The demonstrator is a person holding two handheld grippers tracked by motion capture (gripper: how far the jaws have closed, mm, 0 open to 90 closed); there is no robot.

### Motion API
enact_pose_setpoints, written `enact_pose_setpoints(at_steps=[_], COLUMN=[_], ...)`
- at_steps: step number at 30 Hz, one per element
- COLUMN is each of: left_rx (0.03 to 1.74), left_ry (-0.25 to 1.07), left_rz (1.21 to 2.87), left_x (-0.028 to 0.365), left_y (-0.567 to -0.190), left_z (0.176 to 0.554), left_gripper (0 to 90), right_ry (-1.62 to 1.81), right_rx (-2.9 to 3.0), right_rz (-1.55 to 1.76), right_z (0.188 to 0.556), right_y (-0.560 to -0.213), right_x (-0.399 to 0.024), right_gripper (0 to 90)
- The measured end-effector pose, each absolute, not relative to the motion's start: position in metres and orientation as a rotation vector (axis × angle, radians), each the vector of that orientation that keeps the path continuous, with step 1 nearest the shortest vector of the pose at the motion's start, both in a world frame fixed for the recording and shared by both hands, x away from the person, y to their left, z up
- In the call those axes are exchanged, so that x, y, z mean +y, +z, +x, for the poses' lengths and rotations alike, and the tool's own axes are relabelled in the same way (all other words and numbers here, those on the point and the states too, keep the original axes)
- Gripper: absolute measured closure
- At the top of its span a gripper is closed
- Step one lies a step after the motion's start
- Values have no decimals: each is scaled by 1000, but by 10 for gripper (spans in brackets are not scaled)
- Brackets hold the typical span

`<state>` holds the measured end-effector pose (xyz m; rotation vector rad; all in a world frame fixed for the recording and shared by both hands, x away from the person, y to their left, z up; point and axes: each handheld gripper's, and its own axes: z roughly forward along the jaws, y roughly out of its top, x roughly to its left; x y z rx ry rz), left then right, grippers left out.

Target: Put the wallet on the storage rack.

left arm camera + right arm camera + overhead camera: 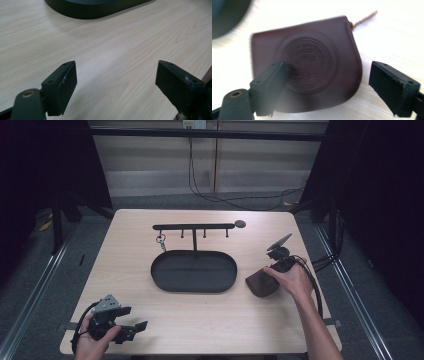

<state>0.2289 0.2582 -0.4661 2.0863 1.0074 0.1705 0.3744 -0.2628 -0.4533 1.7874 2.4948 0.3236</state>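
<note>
Pouch: dark brown leather coin pouch (312,62) lying flat on the desk (200,320), at its right side, just beside the right end of the oval tray; a round embossed seal sits in the middle of its flap, the lettering too blurred to read.
Pouch cord: a thin tan strand (364,18) sticks out from the pouch's upper corner onto the wood.
Right tool: right tool (327,85) held low over the pouch, jaws spread wide, one on each side of its near edge; the pads do not press on the leather, though the left jaw may be brushing the flap, which the blur leaves unclear.
Right hand: hand (292,280) wrapped round the tool's body, the pouch directly in front of it in the high view.
Left tool: left tool (116,80) at the near left corner of the desk, jaws wide apart with bare wood between them, gripping nothing.
Left hand: hand (92,340) holding that tool near the desk's front edge, well apart from the pouch.
Tray: black oval tray (160,277) in the middle of the desk, shallow rim.
Rack: black hook rack (195,226) rising from the tray's far side, a crossbar with small pegs.
Key ring: small metal ring (161,240) hanging from the leftmost peg.
</note>
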Motion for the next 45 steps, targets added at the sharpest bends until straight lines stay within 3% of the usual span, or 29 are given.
enact_pose_setpoints(at_steps=[10,13,20,25,29,45], left_rx=[985,976,982,993,982,969], left_ry=[181,194,179,103,118,106], left_rz=[2116,2128,2140,2090,2112,2116], left_x=[255,254,252,255,254,255], left_y=[-465,-465,-467,-467,-467,-466], left_z=[226,226,227,227,227,227], left_gripper=[175,175,175,175,175,175], right_ry=[328,373,375,440,499,541], right_rx=[2529,2567,2555,2510,2501,2484], right_rz=[1927,1955,1975,1976,1980,1961], right_z=[382,384,382,378,375,372], right_y=[-466,-465,-463,-452,-445,-419], right_x=[-267,-269,-269,-279,-282,-278], right_gripper=[91,211,244,485,598,742])
